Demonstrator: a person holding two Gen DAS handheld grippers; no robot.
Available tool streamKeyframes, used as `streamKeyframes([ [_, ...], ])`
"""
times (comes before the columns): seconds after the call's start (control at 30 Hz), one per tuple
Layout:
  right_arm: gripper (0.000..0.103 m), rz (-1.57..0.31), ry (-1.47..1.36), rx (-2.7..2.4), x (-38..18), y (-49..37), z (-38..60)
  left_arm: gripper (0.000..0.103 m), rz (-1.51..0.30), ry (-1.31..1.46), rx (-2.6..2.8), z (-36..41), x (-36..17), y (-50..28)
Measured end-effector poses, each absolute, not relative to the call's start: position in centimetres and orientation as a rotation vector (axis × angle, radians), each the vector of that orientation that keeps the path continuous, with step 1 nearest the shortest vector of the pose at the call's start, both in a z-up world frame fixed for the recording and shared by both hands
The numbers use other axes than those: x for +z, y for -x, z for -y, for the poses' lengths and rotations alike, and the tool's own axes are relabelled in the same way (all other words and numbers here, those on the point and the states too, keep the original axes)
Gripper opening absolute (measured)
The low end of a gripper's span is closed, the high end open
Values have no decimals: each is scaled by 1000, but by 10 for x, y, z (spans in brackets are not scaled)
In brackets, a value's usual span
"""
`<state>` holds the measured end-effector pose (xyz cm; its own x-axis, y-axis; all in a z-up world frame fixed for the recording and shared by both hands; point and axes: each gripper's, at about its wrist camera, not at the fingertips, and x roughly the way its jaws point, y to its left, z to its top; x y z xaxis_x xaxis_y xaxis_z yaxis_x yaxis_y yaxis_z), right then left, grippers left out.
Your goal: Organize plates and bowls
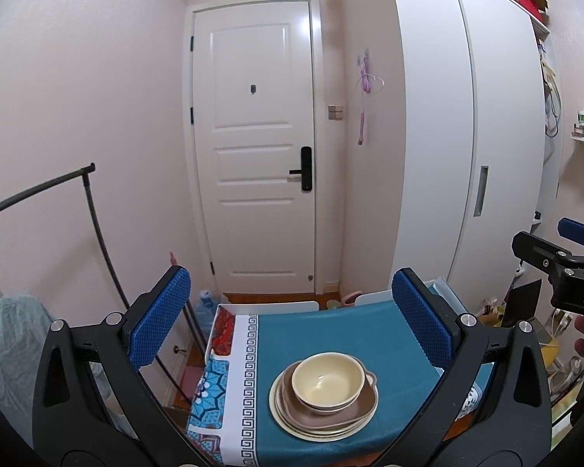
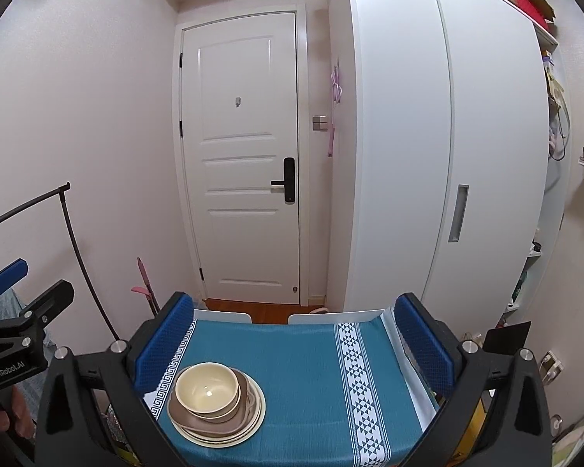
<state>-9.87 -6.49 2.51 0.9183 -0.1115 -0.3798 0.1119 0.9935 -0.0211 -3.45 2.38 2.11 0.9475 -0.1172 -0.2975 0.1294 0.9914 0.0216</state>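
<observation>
We hold both the left gripper (image 1: 290,325) and right gripper (image 2: 294,344) wide open and empty above the stacked cream ceramic bowl (image 1: 328,379), brown and cream plates (image 1: 323,414), judging sorting nearly done; next, retreat.

Readable markings, as I log them from my station:

1. "GenRobot.AI", white lettering on the black body of the left gripper (image 2: 13,272), seen in my right wrist view.
2. "DA", cut off at the frame edge, on the black body of the right gripper (image 1: 564,241), left wrist view.

I read nothing else.
</observation>
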Motion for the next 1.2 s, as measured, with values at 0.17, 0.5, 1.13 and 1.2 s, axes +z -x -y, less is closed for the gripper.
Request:
streamKeyframes([
  [0.17,103,-391,0,-113,25,99,66,103,-302,-42,-125,-25,22,33],
  [0.5,103,-392,0,-113,25,97,66,103,-302,-43,-125,-33,23,28],
  [1.13,103,-401,-5,-104,22,88,64,103,-242,-62,-55,-46,21,20],
  [1.2,103,-405,-5,-101,20,83,64,103,-243,-61,-51,-46,21,17],
])
